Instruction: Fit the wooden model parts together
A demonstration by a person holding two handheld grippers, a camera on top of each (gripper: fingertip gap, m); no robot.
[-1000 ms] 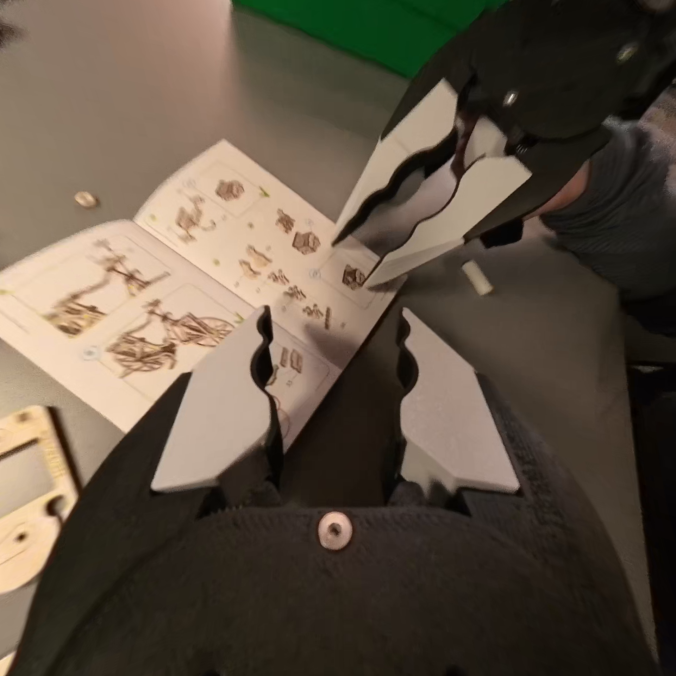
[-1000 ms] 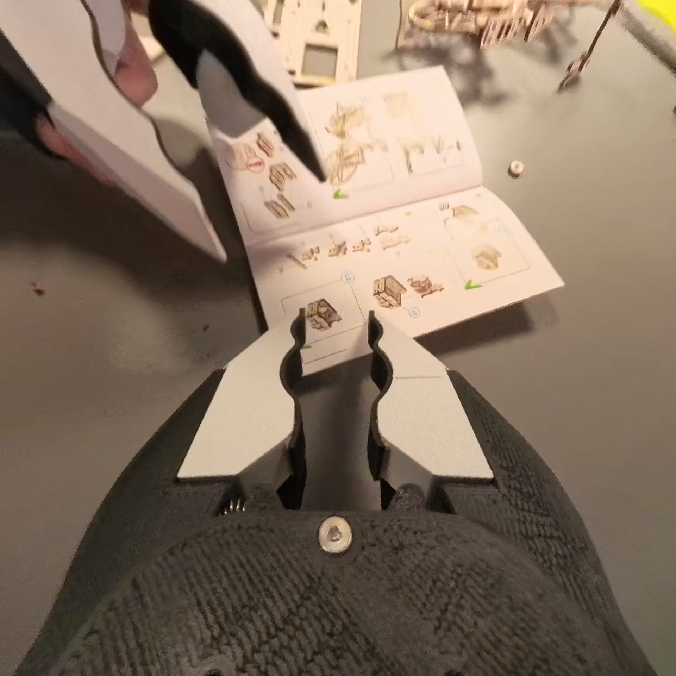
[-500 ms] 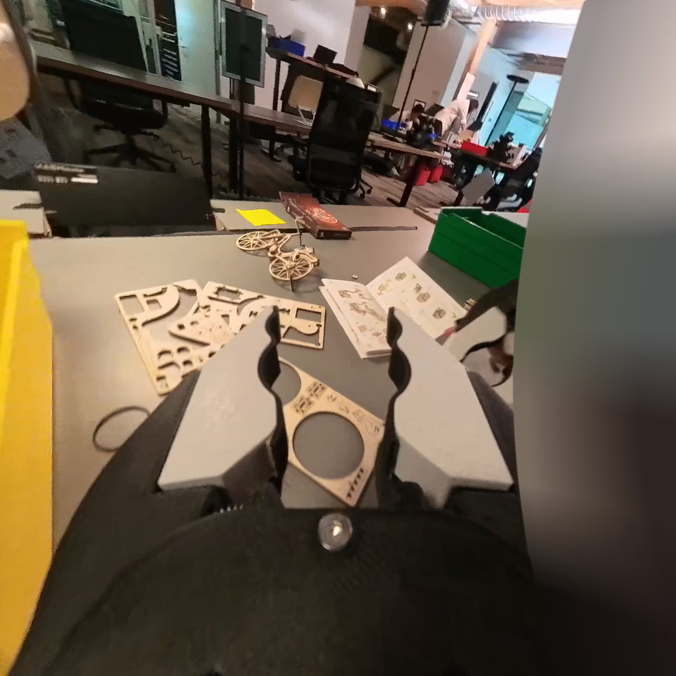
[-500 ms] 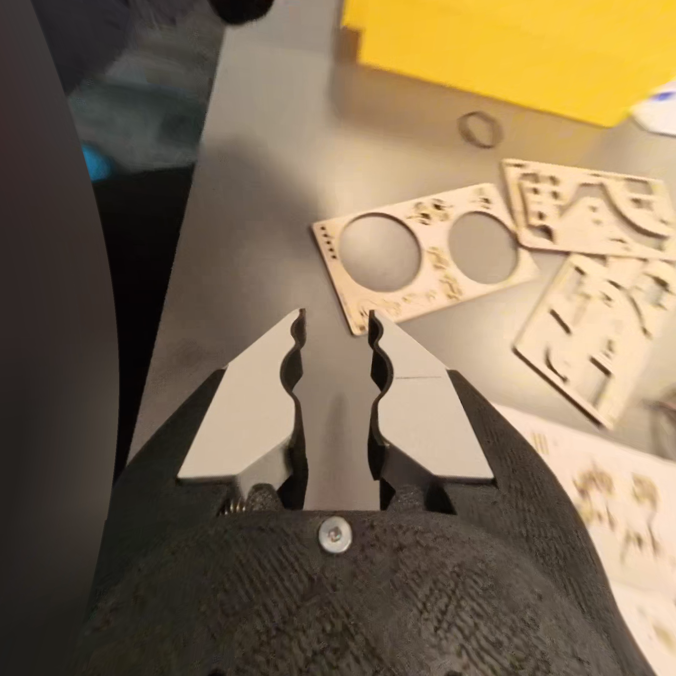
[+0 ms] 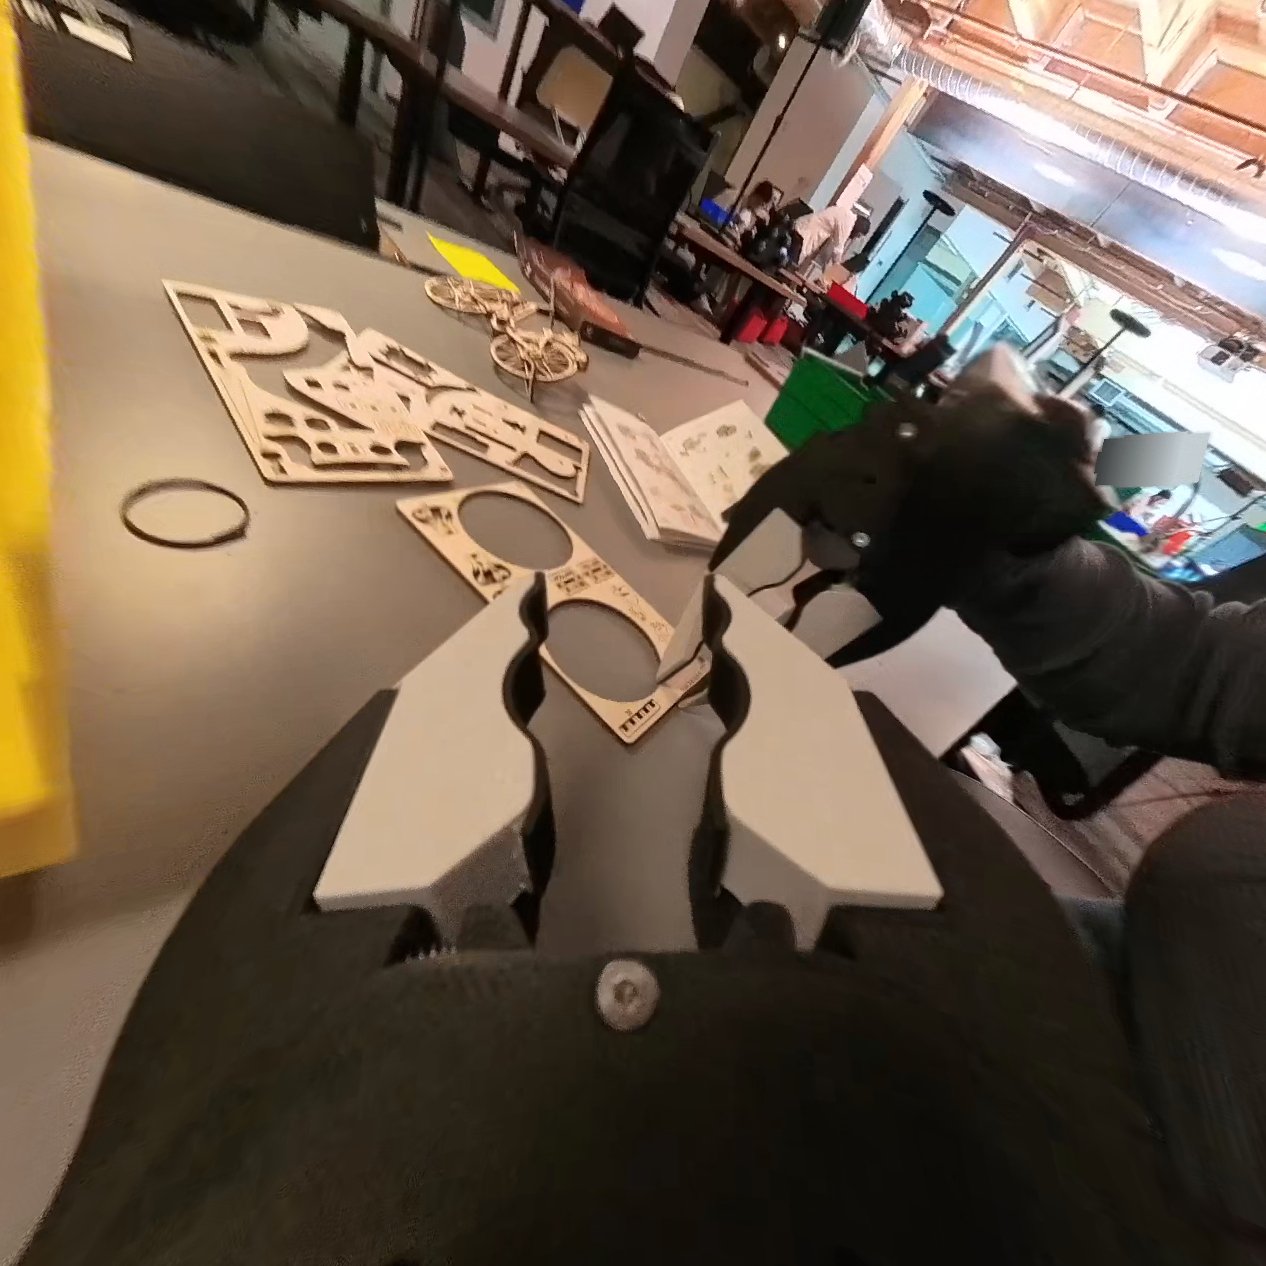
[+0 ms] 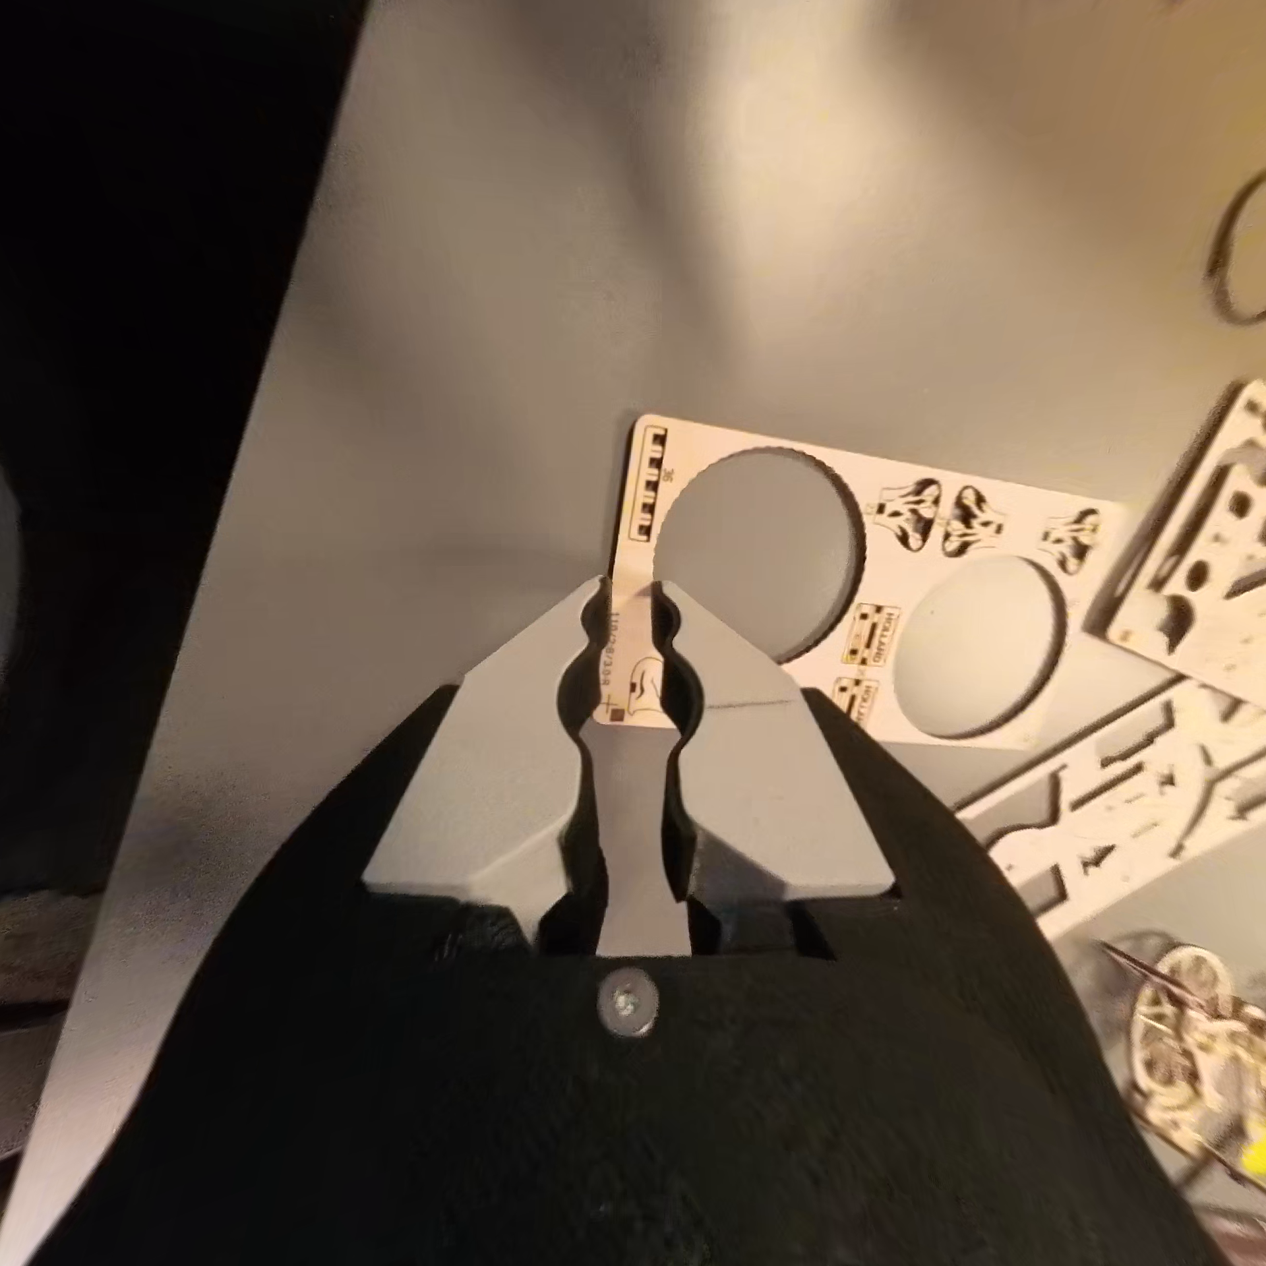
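A pale wooden sheet with two round holes (image 5: pixel 596 562) lies on the grey table (image 5: pixel 288 616). My left gripper (image 5: pixel 627 589) is open and empty, just above the sheet's near end. My right gripper (image 6: pixel 630 586) is closed on the narrow strip at the sheet's corner (image 6: pixel 634 658), one finger outside the edge and the other in the round hole. The sheet (image 6: pixel 884 548) stretches away to the right in the right wrist view. In the left wrist view the right gripper (image 5: pixel 692 658) comes in from the right, tip down on that corner.
Two more cut-out wooden sheets (image 5: pixel 322 383) (image 5: pixel 507 438), a built wooden bicycle model (image 5: pixel 520 336), an open booklet (image 5: pixel 671 466) and a black rubber band (image 5: pixel 185 514) lie farther back. A yellow box (image 5: pixel 20 479) stands at the left, a green bin (image 5: pixel 815 404) behind. The tips of one gripper are about 12 centimetres away from the tips of the other.
Both grippers swung away from the booklet to the two-hole sheet. The right gripper narrowed and closed on the sheet's corner. The left gripper stayed open and came close over the sheet.
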